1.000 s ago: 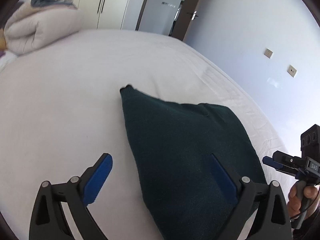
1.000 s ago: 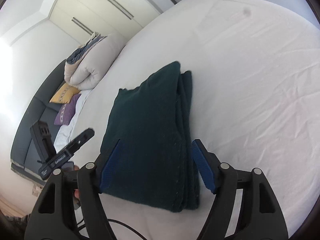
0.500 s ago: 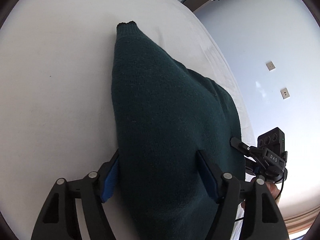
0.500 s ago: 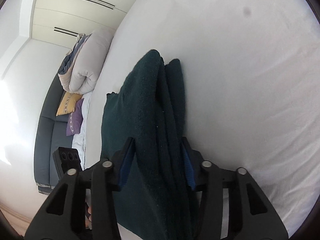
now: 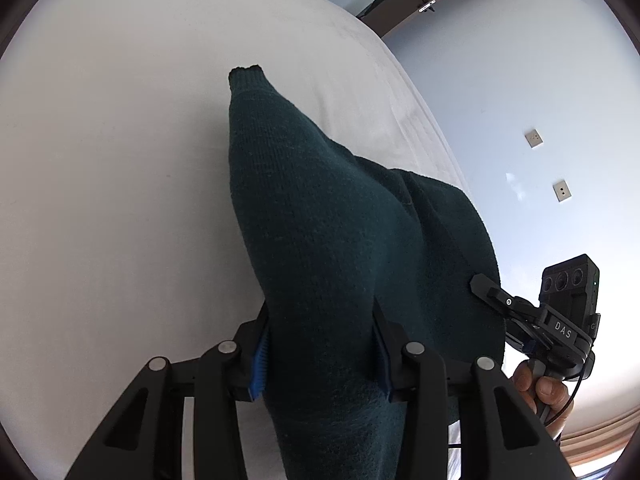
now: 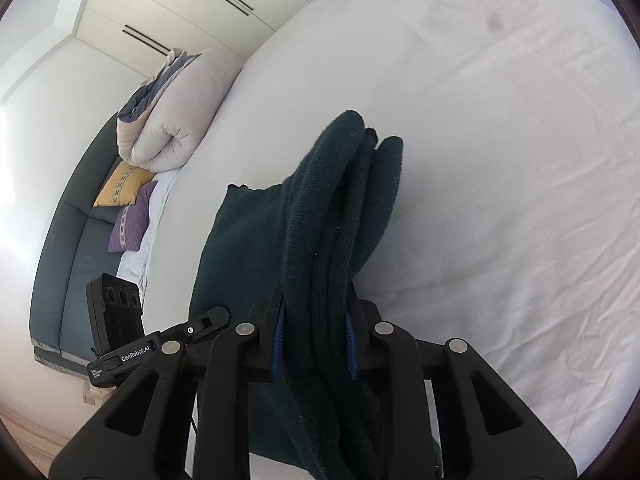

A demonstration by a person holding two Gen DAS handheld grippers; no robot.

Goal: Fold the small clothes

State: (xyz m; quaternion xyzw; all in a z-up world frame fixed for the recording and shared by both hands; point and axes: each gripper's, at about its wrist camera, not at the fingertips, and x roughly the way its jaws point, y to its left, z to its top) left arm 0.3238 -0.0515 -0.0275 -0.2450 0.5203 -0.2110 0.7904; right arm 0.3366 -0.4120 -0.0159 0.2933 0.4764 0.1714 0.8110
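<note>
From the left wrist view, your left hand-held gripper (image 5: 320, 354) is clamped on a thick bunch of the dark green knitted garment (image 5: 320, 216); its jaws have just been closing, and the blue pads now press the wool on both sides. The garment lies folded on the white bed (image 5: 120, 180), its far corner pointing toward the headboard end. At the right edge, your other hand (image 5: 540, 390) holds the second tool.

From the right wrist view, your right hand-held gripper (image 6: 314, 338) has also just been closing and now pinches several stacked layers of the same garment (image 6: 340, 208), whose folded edges rise in ridges ahead of the pads. A rolled beige duvet (image 6: 172, 116) and yellow and purple cushions (image 6: 128, 200) sit well apart at the head of the bed.

Your risk here is uneven grip: if either pad pair holds only some layers, the inner ones could slide out when you lift, and the fold would spill open. Pulling your hands apart could stretch the knit.

No containers are visible.
</note>
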